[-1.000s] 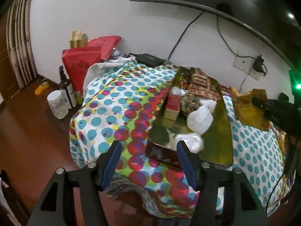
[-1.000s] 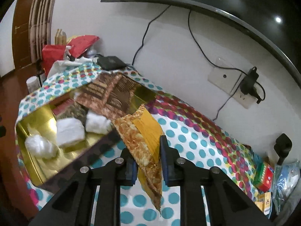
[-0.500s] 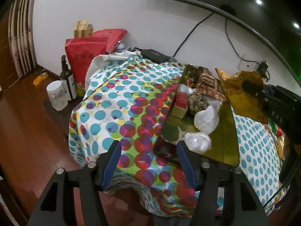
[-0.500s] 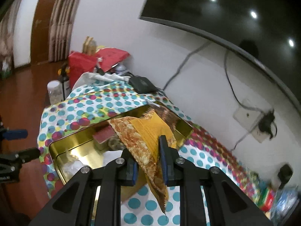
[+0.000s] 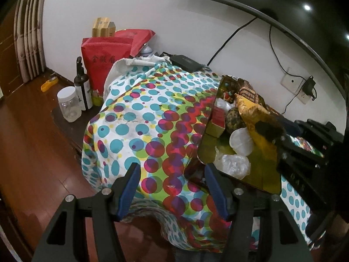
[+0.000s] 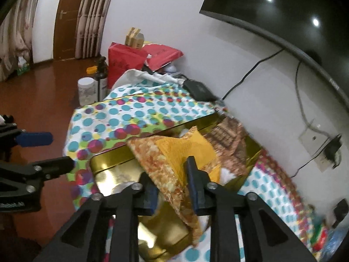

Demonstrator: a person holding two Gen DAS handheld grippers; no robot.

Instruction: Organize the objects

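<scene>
A gold tin tray (image 5: 264, 172) lies on the dotted tablecloth (image 5: 139, 118). It holds a red box (image 5: 216, 120), white plastic bags (image 5: 241, 140) and a brown packet (image 5: 248, 91). My right gripper (image 6: 168, 167) hangs over the tray (image 6: 113, 155) with a yellow-and-brown snack packet (image 6: 181, 146) between its fingers. Its jaws are opening, though the pads still touch the packet. From the left wrist the packet (image 5: 255, 113) shows above the tray's contents. My left gripper (image 5: 172, 167) stands open and empty at the tray's near corner, and shows as the left gripper (image 6: 62, 150) from the right wrist.
A red bag (image 5: 102, 59), a dark bottle (image 5: 82, 85) and a clear jar (image 5: 69, 104) stand on a low shelf left of the table. A black box (image 5: 185, 62) lies at the table's back edge. Cables and a wall socket (image 5: 292, 83) hang under the screen.
My right gripper has carried the snack packet leftward from the tablecloth to above the gold tray, rolling as it went. The left gripper has drifted slightly and stayed open.
</scene>
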